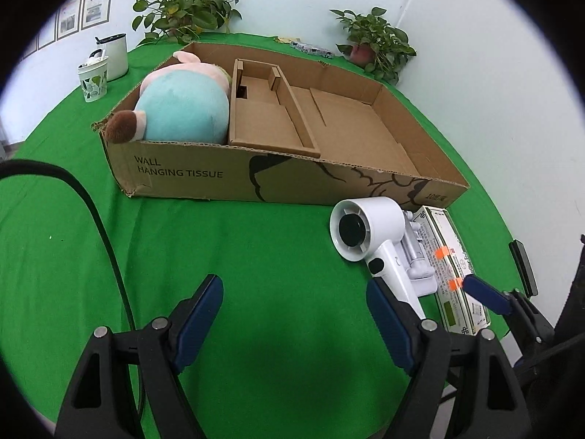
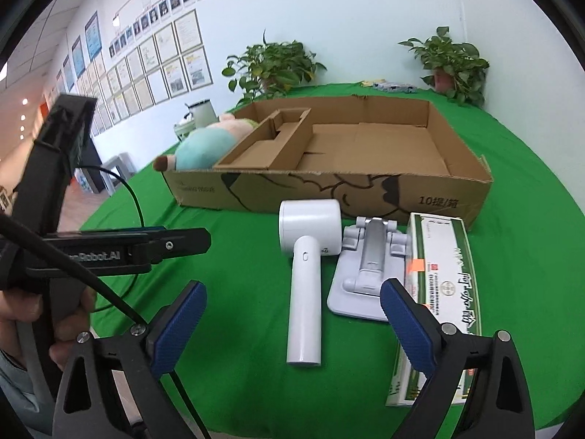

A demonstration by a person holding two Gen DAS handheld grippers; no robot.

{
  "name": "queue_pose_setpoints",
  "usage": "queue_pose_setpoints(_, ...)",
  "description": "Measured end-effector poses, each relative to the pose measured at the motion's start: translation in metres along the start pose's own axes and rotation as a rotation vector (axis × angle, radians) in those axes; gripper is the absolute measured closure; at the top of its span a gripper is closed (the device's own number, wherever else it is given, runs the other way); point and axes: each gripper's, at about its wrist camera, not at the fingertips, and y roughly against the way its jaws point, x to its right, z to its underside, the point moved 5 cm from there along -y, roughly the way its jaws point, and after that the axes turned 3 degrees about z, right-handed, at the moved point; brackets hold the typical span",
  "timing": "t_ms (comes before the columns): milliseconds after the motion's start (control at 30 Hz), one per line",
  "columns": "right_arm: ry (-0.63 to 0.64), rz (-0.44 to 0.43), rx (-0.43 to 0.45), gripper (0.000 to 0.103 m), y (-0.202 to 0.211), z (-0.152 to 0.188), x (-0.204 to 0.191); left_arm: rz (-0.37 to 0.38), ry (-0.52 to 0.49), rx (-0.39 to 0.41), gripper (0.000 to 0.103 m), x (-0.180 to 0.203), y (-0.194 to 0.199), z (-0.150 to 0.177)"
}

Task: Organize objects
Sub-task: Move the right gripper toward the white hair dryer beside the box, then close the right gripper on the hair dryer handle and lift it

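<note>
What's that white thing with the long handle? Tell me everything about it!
The white hair dryer looks like smooth plastic, with a round drum head, a dark middle at one end, and a straight handle with a small button. It lies flat on the green cloth, just in front of the cardboard box, beside a grey stand. Nothing grips it.

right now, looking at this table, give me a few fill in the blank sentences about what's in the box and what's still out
1. The only item already lying in the cardboard box is the ____.
2. On the cloth in front of the box, the white hair dryer lies beside the folding stand, and on the stand's other side is the green and white ____.
3. The tablecloth is ____ in colour.
4. The right gripper has its jaws ____.

Missing words: plush toy; carton; green; open
</note>
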Motion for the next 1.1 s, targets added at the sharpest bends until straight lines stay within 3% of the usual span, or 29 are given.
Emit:
queue_pose_setpoints(100,0.028,0.026,-0.053,0.025,-0.014,0.009,-0.007,0.009,-0.007,0.001,0.023,-0.004,0.001,0.002)
queue_pose_setpoints(233,0.051,0.076,-0.086,0.03,-0.024,0.024,-0.012,0.011,0.008,0.004,0.023,-0.012,0.0,0.003)
queue_pose_setpoints(300,0.049,0.066,-0.113,0.049,-0.03,0.03,-0.017,0.013,0.022,0.008,0.023,-0.017,0.0,0.002)
queue_pose_setpoints(400,0.056,0.084,-0.125,0.063,-0.037,0.034,-0.026,0.025,0.027,0.005,0.023,-0.021,0.001,-0.002)
queue_pose_setpoints(467,0.055,0.058,-0.122,0.067,-0.039,0.034,-0.032,0.047,0.029,-0.005,0.023,-0.022,0.0,-0.004)
queue_pose_setpoints(767,0.019,0.006,-0.119,0.067,-0.037,0.031,-0.034,0.203,0.012,-0.102,0.023,0.001,-0.024,-0.013)
queue_pose_setpoints(833,0.004,0.006,-0.116,0.057,-0.036,0.032,-0.031,0.246,-0.003,-0.14,0.023,0.012,-0.033,-0.013)
queue_pose_setpoints(900,-0.03,-0.004,-0.105,0.028,-0.034,0.031,-0.025,0.314,0.001,-0.177,0.023,0.022,-0.041,-0.013)
queue_pose_setpoints(967,-0.063,-0.016,-0.088,0.021,-0.031,0.031,-0.02,0.382,0.012,-0.211,0.023,0.03,-0.05,-0.015)
queue_pose_setpoints(1100,-0.074,-0.017,-0.085,0.017,-0.033,0.028,-0.016,0.435,0.011,-0.255,0.023,0.046,-0.067,-0.016)
